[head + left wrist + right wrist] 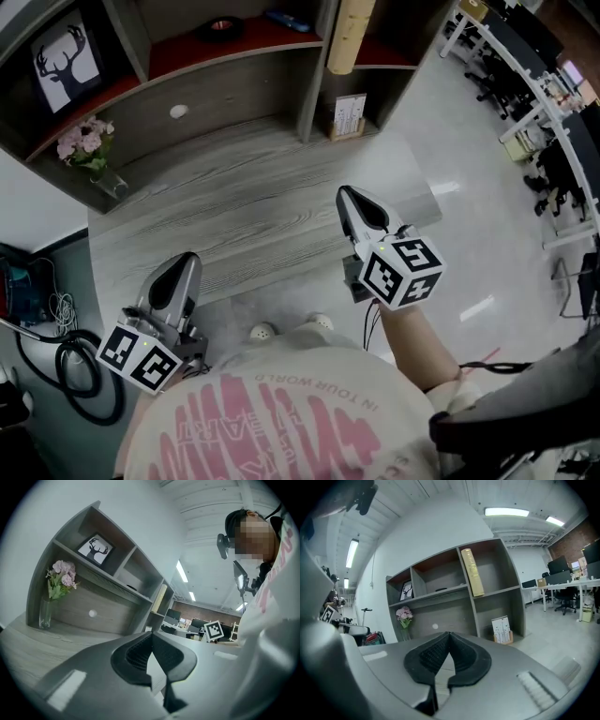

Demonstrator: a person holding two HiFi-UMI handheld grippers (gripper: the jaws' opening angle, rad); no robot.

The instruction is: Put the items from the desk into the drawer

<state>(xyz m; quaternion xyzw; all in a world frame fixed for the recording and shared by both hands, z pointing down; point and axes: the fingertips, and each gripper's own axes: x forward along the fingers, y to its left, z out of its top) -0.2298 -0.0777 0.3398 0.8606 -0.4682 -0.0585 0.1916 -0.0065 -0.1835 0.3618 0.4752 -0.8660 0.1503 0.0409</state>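
Observation:
The grey wooden desk (244,202) carries a shelf unit whose drawer, marked by a white knob (178,112) (92,613) (435,626), is closed. On the desk stand a glass vase of pink flowers (89,145) (60,585) (404,617) at the left and a small card stand (350,116) (501,629) in the right lower niche. My left gripper (187,261) (151,637) hovers at the desk's front edge, shut and empty. My right gripper (345,194) (449,634) is raised over the desk's right front, also shut with nothing in it.
A deer picture (67,56), a red dish (221,28) and a leaning yellow book (349,33) sit on the upper shelves. Black hoses and cables (84,375) lie on the floor at left. Office desks and chairs (534,84) stand at the far right.

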